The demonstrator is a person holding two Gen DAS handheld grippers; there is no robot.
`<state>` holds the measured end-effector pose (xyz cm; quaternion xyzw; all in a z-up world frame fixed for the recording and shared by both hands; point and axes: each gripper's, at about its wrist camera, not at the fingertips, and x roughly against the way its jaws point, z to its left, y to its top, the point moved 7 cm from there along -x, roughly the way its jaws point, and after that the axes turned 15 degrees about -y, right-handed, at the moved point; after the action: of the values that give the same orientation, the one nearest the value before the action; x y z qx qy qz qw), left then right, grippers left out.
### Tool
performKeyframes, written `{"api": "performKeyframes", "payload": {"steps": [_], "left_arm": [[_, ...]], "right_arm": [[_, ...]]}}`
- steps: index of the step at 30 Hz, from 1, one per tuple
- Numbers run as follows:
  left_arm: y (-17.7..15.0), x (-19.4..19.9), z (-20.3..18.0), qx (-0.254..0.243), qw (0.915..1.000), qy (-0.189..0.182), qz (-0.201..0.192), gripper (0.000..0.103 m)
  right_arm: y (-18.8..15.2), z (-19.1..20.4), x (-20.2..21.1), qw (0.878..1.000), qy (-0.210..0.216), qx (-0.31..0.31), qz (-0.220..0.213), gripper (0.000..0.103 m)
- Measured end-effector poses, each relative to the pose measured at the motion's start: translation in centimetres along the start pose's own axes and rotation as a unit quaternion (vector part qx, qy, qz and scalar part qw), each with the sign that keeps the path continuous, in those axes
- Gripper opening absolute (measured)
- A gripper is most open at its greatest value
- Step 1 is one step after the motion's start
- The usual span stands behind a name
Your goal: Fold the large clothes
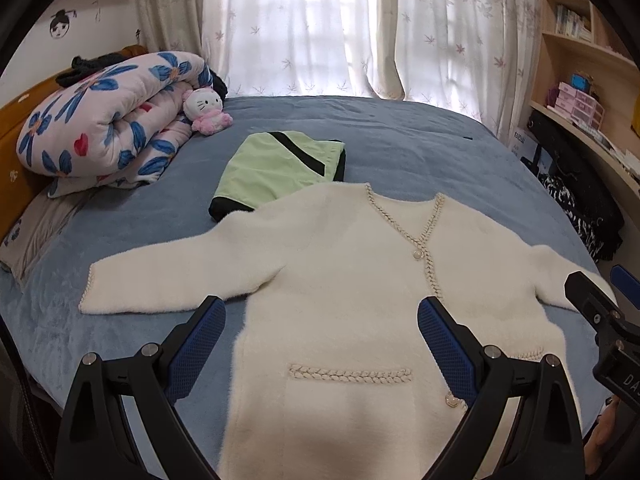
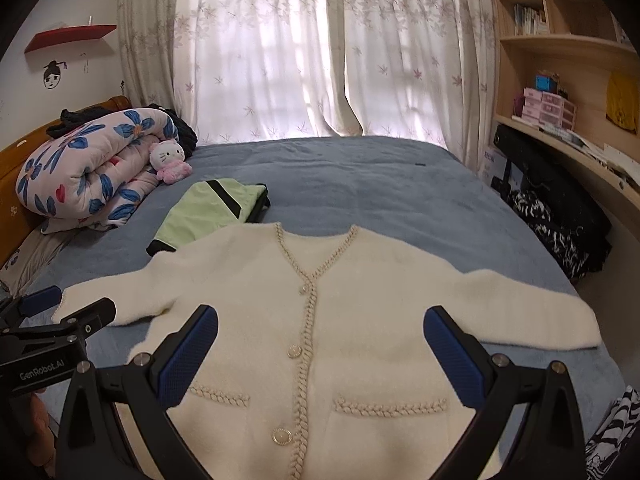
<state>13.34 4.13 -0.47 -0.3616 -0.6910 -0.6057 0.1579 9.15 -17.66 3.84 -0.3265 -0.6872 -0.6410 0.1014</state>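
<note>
Currently, status as follows.

1. Garment: the cream cardigan [image 1: 352, 272] lies flat on the blue bedspread [image 1: 420, 140], front side up, buttoned, both sleeves spread out to the sides. Neckline points toward the window; hem is nearest me. Braided trim runs down the front placket and across the pocket tops. In the right wrist view the cardigan [image 2: 360, 300] fills the centre, w/ three pearl-type buttons [image 2: 295, 351] visible along the placket.

2. My left gripper [image 1: 320, 340]: jaws spread wide, nothing between them. Blue pads [image 1: 196, 352] sit above the lower left part of the cardigan body, approx. over the pocket area. Whether the tips touch the fabric, I cannot tell.

3. My right gripper [image 2: 320, 352]: jaws likewise spread wide, holding nothing. It frames the placket and both pockets, hem side. The left gripper [image 2: 52, 320] shows at this view's left edge, near the sleeve cuff.

4. Other items on bed: a folded green garment [image 1: 276, 172] w/ black trim, just beyond the cardigan's shoulder, its near edge under or touching the cardigan. A rolled floral quilt [image 1: 104, 120] sits by the headboard, w/ a white and pink plush toy [image 1: 206, 110] leaning on it.

5. Background: sheer curtains [image 1: 320, 28] behind the bed; wooden shelving [image 2: 560, 60] on the right.
</note>
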Motion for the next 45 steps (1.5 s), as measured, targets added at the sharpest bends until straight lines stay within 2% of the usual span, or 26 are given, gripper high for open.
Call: {"api": "performKeyframes", "payload": {"steps": [8,14,16,20,24,27,31,34,38,42,44,45], "left_arm": [[0.1,0.7,1.6,0.004,1.0000,0.006,-0.005,0.096],[-0.1,0.4,2.5,0.022,0.9997,-0.007,0.002,0.096],[-0.2,0.2,3.3,0.034,0.9993,-0.013,0.005,0.096],[-0.8,-0.4,5.7,0.063,0.9978,-0.022,0.010,0.096],[-2.1,-1.2,10.3,0.120,0.9918,-0.037,0.022,0.096],[-3.6,-2.0,15.4,0.173,0.9838,-0.038,0.027,0.096],[-5.7,-3.4,21.4,0.229,0.9723,-0.033,0.031,0.096],[-7.6,-5.0,26.1,0.285,0.9571,-0.042,0.033,0.096],[-10.3,-6.8,32.4,0.363,0.9302,-0.053,0.022,0.095],[-12.1,-8.2,37.3,0.418,0.9071,-0.052,0.009,0.088],[-12.4,-8.7,38.9,0.432,0.8997,-0.061,-0.003,0.087],[-12.3,-8.8,39.4,0.433,0.8995,-0.060,-0.007,0.087]], "right_arm": [[1.0,1.6,0.8,1.000,-0.009,0.013,-0.021,0.103],[1.2,2.9,1.5,0.999,-0.018,0.026,-0.034,0.103],[1.2,3.8,1.7,0.999,-0.012,0.034,-0.034,0.103],[1.1,6.8,1.8,0.998,0.027,0.049,-0.027,0.103],[1.0,10.6,1.2,0.996,0.053,0.068,-0.016,0.103],[0.3,14.1,-0.3,0.994,0.054,0.093,-0.009,0.103],[-1.3,19.5,-3.3,0.990,0.067,0.120,0.022,0.103],[-2.5,22.6,-5.0,0.987,0.083,0.128,0.045,0.103],[-4.2,26.8,-7.2,0.982,0.096,0.144,0.070,0.103],[-5.4,30.0,-9.0,0.977,0.110,0.155,0.091,0.103],[-5.8,31.4,-9.8,0.975,0.115,0.161,0.097,0.103],[-5.9,31.7,-9.9,0.975,0.116,0.162,0.098,0.103]]}}
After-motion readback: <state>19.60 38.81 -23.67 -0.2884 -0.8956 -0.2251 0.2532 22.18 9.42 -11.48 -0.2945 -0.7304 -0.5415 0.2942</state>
